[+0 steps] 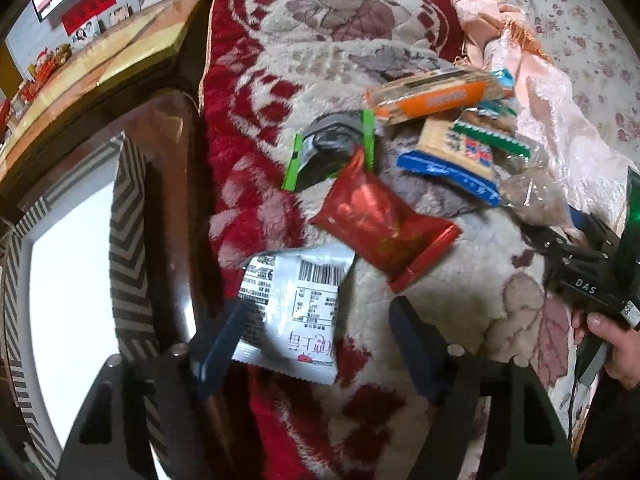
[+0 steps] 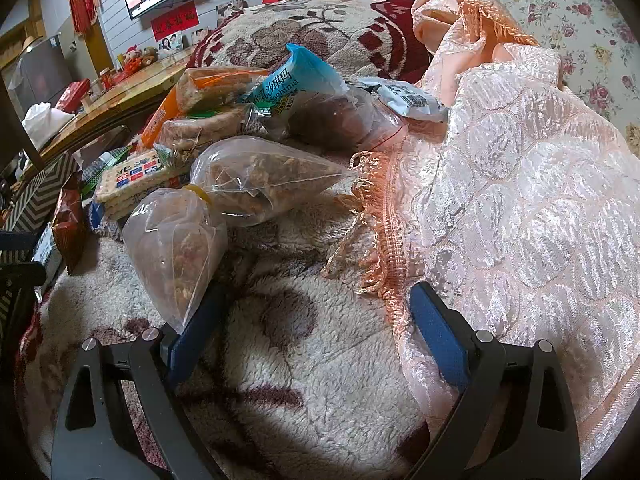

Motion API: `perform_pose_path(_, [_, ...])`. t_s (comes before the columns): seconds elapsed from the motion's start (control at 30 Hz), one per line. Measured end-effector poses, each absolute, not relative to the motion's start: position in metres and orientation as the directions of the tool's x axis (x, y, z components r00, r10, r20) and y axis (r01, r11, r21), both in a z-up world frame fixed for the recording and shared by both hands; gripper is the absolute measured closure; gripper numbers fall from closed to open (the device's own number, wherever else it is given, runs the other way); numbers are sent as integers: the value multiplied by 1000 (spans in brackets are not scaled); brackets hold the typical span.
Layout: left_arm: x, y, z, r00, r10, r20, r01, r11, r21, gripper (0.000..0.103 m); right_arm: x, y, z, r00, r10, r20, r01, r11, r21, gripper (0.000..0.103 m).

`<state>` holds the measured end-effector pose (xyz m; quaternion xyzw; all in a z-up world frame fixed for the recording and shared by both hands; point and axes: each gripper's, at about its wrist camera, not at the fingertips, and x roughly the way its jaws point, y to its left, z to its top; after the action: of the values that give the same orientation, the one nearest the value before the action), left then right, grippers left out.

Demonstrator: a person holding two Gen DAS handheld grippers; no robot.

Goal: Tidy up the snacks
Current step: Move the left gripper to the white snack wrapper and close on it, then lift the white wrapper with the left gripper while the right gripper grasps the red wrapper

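Snack packets lie in a heap on a red and cream fleece blanket [image 1: 280,60]. A white packet with a barcode [image 1: 296,308] lies between the fingers of my left gripper [image 1: 318,306], which is open; the packet's left edge is at the left finger and the right finger stands apart from it. Beyond it are a red packet [image 1: 384,224], a dark packet with green edges [image 1: 332,148], an orange packet [image 1: 436,96] and a cracker packet [image 1: 456,156]. My right gripper [image 2: 318,296] is open over bare blanket, with a clear bag of nuts [image 2: 176,248] against its left finger.
A chevron-patterned box [image 1: 128,240] with a white inside stands left of the blanket, beside a wooden table [image 1: 100,60]. A pink quilt [image 2: 520,200] with an orange fringe covers the right side. A second clear bag [image 2: 264,176], a blue packet [image 2: 304,76] and a silver packet [image 2: 408,100] lie further back.
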<state>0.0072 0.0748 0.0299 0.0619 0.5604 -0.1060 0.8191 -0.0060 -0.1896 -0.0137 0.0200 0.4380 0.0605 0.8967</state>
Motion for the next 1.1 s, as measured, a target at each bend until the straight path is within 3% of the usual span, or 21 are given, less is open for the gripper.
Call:
perform_pose_path(0.13, [8,76,27,349,-91,-933,238,971,-6,33,-6,-189,-14,609,127,-783,-91,992,90,9])
perform_pose_path(0.27, [9,77,27,356,-66,-932,224,975,16,55,-6,-189,-14,609,126,-783,-91,992,89,9])
perform_pose_path(0.43, [3,69,30,361,-85,-929,232,973,1,57,-6,-188,-14,609,127,-783,-91,992,90,9])
perform_pose_path(0.73, [-2,62,35,365,-63,-929,276,960,44,54,-6,-189,-14,609,126,-783,-91,992,89,9])
perform_pose_path(0.8, [0,63,35,364,-49,-930,278,959,58,43,-6,-189,-14,609,126,-783,-91,992,89,9])
perform_pose_path(0.93, [1,70,38,367,-84,-926,264,964,17,38,-6,-189,-14,609,126,-783,-91,992,89,9])
perform_pose_path(1.0, [2,72,37,369,-89,-925,252,968,7,31,-6,-189,-14,609,126,-783,-91,992,89,9])
perform_pose_path(1.1, [5,74,26,333,-84,-939,240,971,-2,30,-6,-189,-14,609,126,-783,-91,992,89,9])
